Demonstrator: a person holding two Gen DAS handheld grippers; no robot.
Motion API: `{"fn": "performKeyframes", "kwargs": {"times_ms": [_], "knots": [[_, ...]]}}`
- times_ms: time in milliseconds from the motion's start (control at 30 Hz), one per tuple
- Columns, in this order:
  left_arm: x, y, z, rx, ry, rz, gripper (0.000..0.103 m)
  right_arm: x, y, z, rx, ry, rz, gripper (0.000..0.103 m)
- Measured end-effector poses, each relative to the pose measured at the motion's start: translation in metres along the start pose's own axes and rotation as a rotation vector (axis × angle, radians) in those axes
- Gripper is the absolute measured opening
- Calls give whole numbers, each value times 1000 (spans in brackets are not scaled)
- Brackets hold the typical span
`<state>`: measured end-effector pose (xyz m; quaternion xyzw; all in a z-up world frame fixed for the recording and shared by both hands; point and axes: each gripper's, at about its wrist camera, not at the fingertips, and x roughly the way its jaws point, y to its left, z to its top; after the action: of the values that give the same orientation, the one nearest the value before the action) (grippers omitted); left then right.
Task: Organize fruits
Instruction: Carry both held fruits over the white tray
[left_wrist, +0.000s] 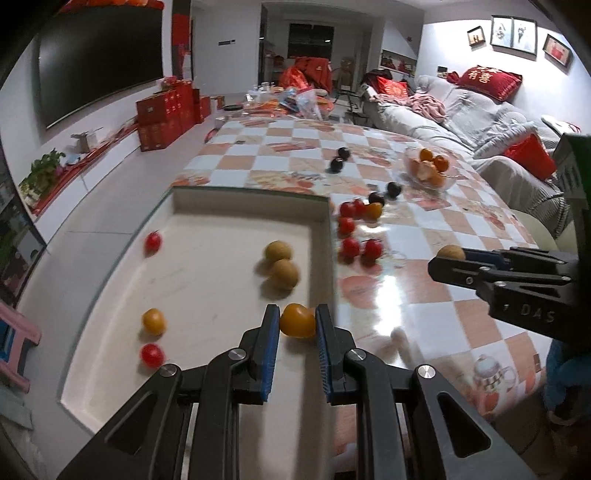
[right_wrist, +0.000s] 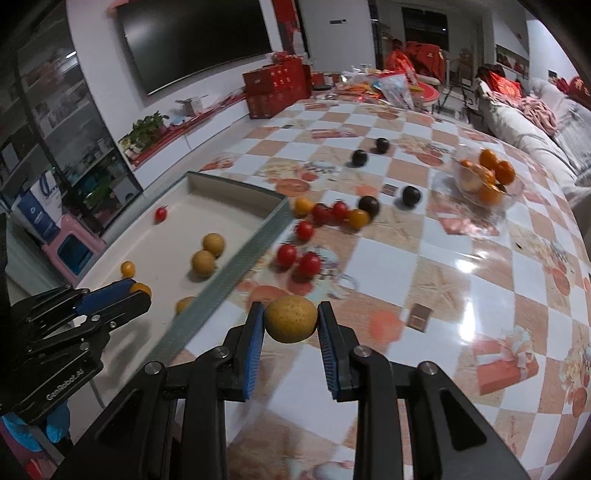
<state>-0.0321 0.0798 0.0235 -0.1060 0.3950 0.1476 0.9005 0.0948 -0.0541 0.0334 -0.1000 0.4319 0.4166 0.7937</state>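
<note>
The left gripper (left_wrist: 297, 325) hangs over the near right corner of the white tray (left_wrist: 229, 210), its blue pads closed against an orange-yellow cherry tomato (left_wrist: 297, 320). The right gripper (right_wrist: 291, 325) is over the checkered tablecloth (right_wrist: 461, 266) just right of the tray wall, pinching a tan longan (right_wrist: 291, 318) between its pads.

Ahead of the left tongs, inside the tray, two more longans (left_wrist: 281, 266) sit touching. To their left lie a yellow tomato (left_wrist: 153, 321) and a red tomato (left_wrist: 151, 355), with another red one (left_wrist: 153, 242) farther back.

Beyond the right tongs, red cherry tomatoes (right_wrist: 298, 259) lie scattered on the cloth, then dark plums (right_wrist: 411, 195). Far right stands a glass bowl of tangerines (right_wrist: 487, 177).
</note>
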Motion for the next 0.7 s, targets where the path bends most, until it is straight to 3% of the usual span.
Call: {"fn": "performKeyframes", "kwargs": {"times_ms": [267,700], "knots": [[5,36,-16,-40,39,47,21,15,40,7,-61,25,36,31],[15,62,-28,-67,78,84,21,58,101,13,-137,98,94,31]]}}
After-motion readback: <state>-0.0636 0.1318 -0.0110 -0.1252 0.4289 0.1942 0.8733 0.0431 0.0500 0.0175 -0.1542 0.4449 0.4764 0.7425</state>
